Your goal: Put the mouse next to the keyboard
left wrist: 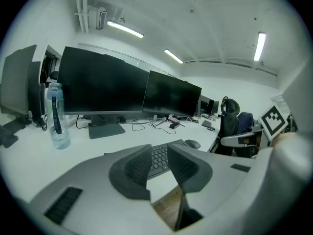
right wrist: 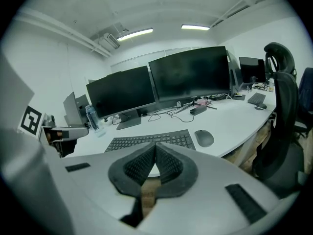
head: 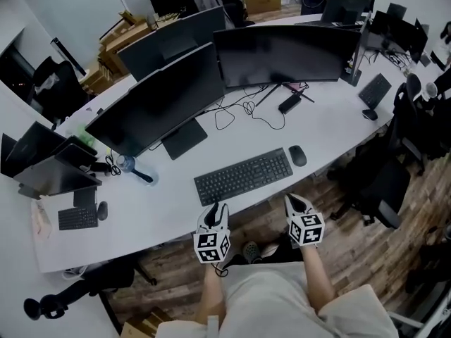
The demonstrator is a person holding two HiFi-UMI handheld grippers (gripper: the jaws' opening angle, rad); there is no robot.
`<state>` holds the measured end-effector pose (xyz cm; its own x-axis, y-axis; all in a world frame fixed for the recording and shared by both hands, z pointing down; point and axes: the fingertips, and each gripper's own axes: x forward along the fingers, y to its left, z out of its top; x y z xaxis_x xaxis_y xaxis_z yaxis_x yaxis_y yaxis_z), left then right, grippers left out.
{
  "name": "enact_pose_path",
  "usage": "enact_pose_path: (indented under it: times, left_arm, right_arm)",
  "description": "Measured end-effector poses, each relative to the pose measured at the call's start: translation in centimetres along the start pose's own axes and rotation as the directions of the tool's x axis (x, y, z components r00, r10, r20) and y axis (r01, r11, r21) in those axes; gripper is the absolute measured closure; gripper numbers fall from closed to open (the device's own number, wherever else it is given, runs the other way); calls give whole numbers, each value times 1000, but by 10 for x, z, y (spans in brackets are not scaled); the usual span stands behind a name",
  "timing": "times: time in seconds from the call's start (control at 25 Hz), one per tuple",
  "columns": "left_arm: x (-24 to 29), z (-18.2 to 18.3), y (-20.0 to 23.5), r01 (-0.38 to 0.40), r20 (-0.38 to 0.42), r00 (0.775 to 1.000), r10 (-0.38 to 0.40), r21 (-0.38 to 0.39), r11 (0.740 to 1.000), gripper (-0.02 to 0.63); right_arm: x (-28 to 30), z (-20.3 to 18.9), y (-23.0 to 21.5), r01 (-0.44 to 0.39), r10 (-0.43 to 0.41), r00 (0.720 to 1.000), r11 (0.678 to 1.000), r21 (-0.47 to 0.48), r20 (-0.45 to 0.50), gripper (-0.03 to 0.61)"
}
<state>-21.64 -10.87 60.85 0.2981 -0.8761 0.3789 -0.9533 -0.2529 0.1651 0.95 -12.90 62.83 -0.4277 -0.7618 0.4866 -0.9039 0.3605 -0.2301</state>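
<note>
Black oval mouse (head: pixel 298 155), lying just right of the black flat keyboard (head: pixel 243 176) on the white curved table (head: pixel 165 199), leave untouched, seemingly placed already; hold left gripper (head: pixel 217 207), slightly spread and empty, and right gripper (head: pixel 292 200), pressed together, off the near edge.
</note>
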Motion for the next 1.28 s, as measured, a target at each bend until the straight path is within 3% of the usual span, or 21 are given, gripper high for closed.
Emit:
enact_pose_path:
  times: [0.32,0.72,1.04,1.28]
  left_arm:
    - [-5,2,1,-24,13,1000,23,37,999,590]
    - [-9,0,-13,37,4,999,-37,50,998,591]
    - [-12,-9,-14,24,-37,999,-21,69,997,591]
    - [-15,-5,-16,38,-21,999,-36,57,998,591]
  right_arm:
    - [-10,1,-9,25,-25,1000,1000,7,8,574]
    - [-19,1,-1,13,-13,1000,1000,-25,11,574]
    - [-24,0,0,10,-10,1000,999,-35,19,574]
    - [-25,-2,4,7,-6,1000,999,-50,17,575]
